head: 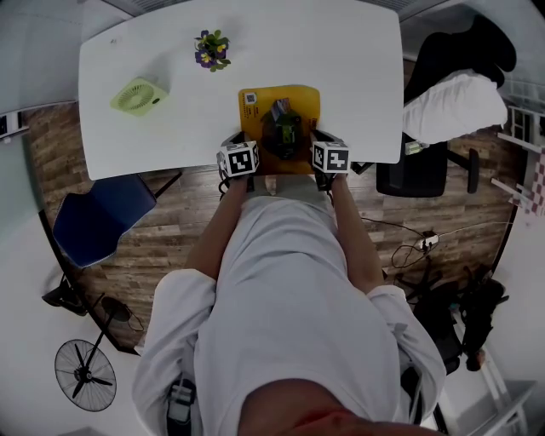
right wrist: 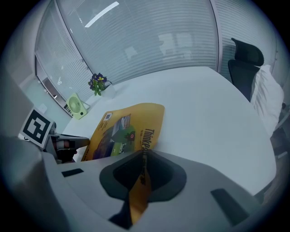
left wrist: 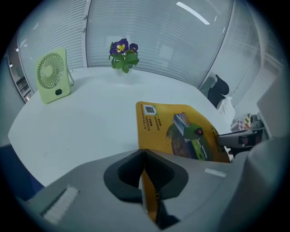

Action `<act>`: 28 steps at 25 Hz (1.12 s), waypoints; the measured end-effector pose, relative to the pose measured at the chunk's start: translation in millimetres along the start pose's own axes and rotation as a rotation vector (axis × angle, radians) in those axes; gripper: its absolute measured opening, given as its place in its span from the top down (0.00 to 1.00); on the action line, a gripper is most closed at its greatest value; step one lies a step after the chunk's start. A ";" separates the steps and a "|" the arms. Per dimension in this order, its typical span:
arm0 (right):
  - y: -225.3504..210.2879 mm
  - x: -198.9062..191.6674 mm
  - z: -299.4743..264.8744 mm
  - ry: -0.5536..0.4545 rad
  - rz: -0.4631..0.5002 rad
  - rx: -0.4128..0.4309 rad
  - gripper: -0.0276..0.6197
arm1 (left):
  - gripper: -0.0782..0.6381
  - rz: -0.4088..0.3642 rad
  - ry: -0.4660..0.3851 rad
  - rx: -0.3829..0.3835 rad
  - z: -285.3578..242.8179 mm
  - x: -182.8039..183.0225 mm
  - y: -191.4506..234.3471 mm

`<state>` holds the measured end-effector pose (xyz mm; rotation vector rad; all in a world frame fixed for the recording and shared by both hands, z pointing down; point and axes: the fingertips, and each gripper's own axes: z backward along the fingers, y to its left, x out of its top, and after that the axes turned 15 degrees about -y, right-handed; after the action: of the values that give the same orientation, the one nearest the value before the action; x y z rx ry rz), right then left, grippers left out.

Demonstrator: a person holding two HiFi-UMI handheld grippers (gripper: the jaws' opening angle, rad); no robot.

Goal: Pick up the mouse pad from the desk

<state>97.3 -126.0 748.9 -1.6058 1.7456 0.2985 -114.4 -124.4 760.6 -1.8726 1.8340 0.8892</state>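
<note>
Left gripper and right gripper pinch the yellow, picture-printed mouse pad.

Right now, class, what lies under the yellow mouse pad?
Only the white desk shows around the mouse pad; the left gripper and right gripper pinch its near edge. Anything directly beneath is covered.

I see dim, bluish light all round, and one strip light glares overhead. Fisheye bends my views' edges into dark corners. Close up, my left gripper looks soft.
</note>
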 end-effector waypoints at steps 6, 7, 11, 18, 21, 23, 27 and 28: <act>-0.3 -1.3 -0.3 -0.002 -0.015 0.006 0.91 | 0.66 0.011 0.002 -0.007 -6.2 1.8 -8.3; 0.3 -1.7 -0.1 -0.001 -0.017 0.009 0.91 | 0.63 0.013 0.000 -0.006 -6.8 1.7 -11.5; 4.3 -3.6 0.0 0.012 -0.014 0.021 0.91 | 0.65 -0.037 0.020 -0.014 -6.7 2.9 -17.6; 1.8 -5.3 -3.8 0.047 0.013 0.033 0.91 | 0.72 -0.076 0.050 -0.012 -6.2 1.0 -13.3; 1.1 -5.9 -4.7 0.050 0.018 0.038 0.91 | 0.77 -0.089 0.058 -0.020 -6.7 0.2 -16.5; -0.2 -6.5 -5.6 0.055 0.024 0.039 0.91 | 0.82 -0.079 0.050 -0.023 -8.1 1.2 -21.4; -2.0 -6.8 -5.3 0.063 0.027 0.052 0.91 | 0.86 0.007 0.032 -0.010 -9.0 0.6 -19.5; -2.1 -6.8 -5.1 0.064 0.028 0.056 0.91 | 0.86 0.033 0.027 -0.009 -8.3 1.3 -18.6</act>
<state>97.2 -124.4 757.6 -1.5673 1.8100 0.2124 -94.7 -129.3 762.7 -1.8739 1.8858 0.8891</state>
